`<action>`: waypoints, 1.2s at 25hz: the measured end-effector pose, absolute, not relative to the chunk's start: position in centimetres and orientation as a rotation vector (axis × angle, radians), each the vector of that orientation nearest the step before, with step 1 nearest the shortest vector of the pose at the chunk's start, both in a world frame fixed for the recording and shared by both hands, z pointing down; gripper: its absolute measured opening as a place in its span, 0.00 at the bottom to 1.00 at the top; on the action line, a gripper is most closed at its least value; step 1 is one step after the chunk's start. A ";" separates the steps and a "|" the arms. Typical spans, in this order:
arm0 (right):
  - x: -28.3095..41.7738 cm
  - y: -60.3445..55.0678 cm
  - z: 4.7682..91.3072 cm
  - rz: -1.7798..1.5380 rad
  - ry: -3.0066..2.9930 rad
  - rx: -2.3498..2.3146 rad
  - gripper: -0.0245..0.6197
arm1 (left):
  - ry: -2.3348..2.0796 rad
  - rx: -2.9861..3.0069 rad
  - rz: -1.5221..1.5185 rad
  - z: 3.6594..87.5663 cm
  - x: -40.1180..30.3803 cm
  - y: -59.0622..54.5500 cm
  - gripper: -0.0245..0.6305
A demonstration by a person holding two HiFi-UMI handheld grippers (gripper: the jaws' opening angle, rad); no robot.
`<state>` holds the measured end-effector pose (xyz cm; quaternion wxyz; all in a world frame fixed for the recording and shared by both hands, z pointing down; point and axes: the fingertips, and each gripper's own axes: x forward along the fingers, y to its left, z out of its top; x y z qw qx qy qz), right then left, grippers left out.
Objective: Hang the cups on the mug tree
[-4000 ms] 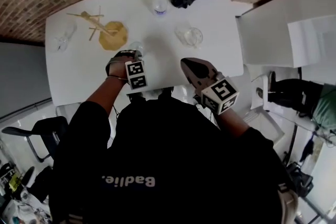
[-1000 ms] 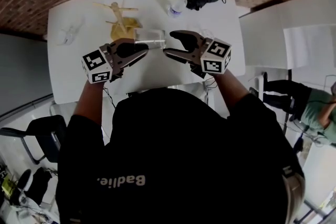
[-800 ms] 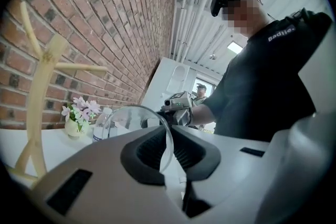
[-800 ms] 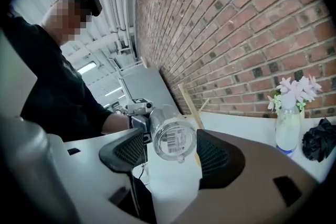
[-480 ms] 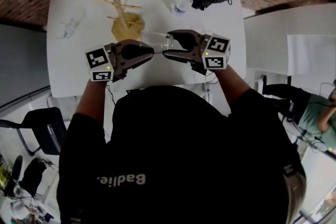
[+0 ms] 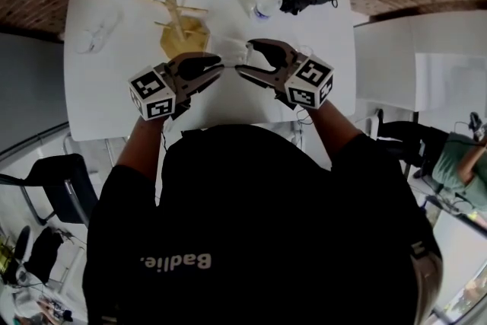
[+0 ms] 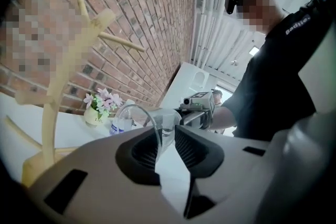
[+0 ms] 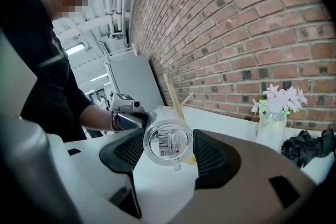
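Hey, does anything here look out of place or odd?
The clear cup hangs sideways in mid-air between both grippers: the right gripper clamps its base while the jaws of the left gripper are opening around its rim. Nothing looks spilled or broken.

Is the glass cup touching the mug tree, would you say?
Apart: the left gripper view shows a clear gap between glass cup and mug tree.

The person's torso (image 6: 251, 224) hides part of the near edge of the bench (image 6: 95, 99). From above, the clear cup (image 6: 227, 51) is barely discernible.
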<state>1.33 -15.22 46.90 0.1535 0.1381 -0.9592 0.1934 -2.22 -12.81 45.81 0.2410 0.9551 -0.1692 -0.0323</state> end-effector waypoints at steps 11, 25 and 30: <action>0.9 -17.1 49.9 0.558 -2.627 0.571 0.51 | -0.584 2.451 -0.042 50.0 -3.1 -15.5 0.25; -1.5 -19.3 52.4 0.561 -2.537 0.596 0.51 | -0.620 2.249 -0.247 53.8 -5.6 -17.6 0.28; -2.3 -19.6 52.6 0.543 -2.517 0.591 0.51 | -0.633 2.218 -0.264 54.1 -6.3 -17.9 0.28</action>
